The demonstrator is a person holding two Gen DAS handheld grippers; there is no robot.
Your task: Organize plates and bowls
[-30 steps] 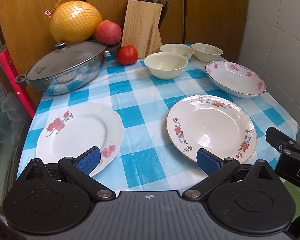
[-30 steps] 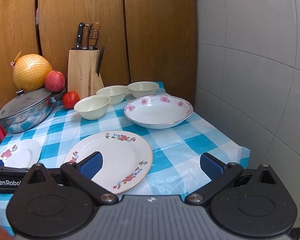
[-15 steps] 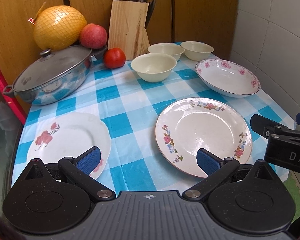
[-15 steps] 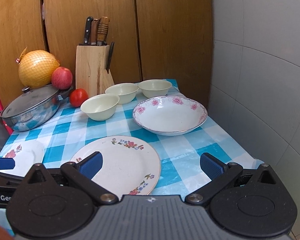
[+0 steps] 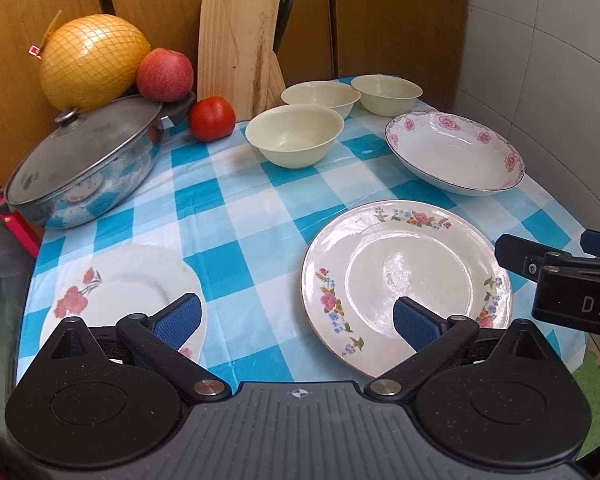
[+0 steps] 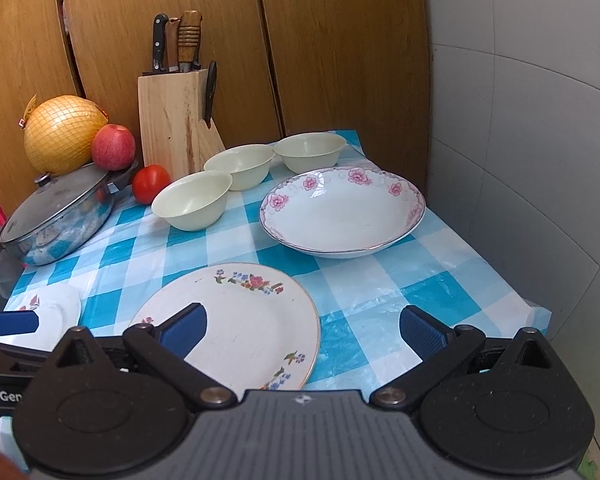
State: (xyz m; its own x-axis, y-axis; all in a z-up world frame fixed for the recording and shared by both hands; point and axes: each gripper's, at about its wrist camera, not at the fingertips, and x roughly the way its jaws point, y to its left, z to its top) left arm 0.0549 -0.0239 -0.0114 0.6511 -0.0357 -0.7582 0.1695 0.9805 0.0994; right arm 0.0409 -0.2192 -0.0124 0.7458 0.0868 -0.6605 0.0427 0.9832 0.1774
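Observation:
On the blue checked tablecloth [image 5: 236,216] lie a small white plate with red flowers [image 5: 120,292] at the front left and a larger floral plate [image 5: 404,276] [image 6: 244,320] at the front centre. A wide pink-flowered bowl [image 5: 456,156] [image 6: 340,212] sits at the back right. Three cream bowls [image 5: 296,136] [image 6: 192,200] line the back. My left gripper [image 5: 296,320] hangs open above the table's front edge, between the two plates. My right gripper [image 6: 302,328] is open above the large plate's right edge and holds nothing.
A lidded steel pan [image 5: 80,164] stands at the left, with a netted pomelo [image 5: 92,60] and an apple [image 5: 164,74] behind it. A tomato [image 5: 212,118] and a wooden knife block [image 5: 238,46] stand at the back. A tiled wall [image 6: 540,160] borders the right side.
Both grippers have shifted to the right and a little back from the table; the scene slides left in the right wrist view. Both stay open. No dish has moved.

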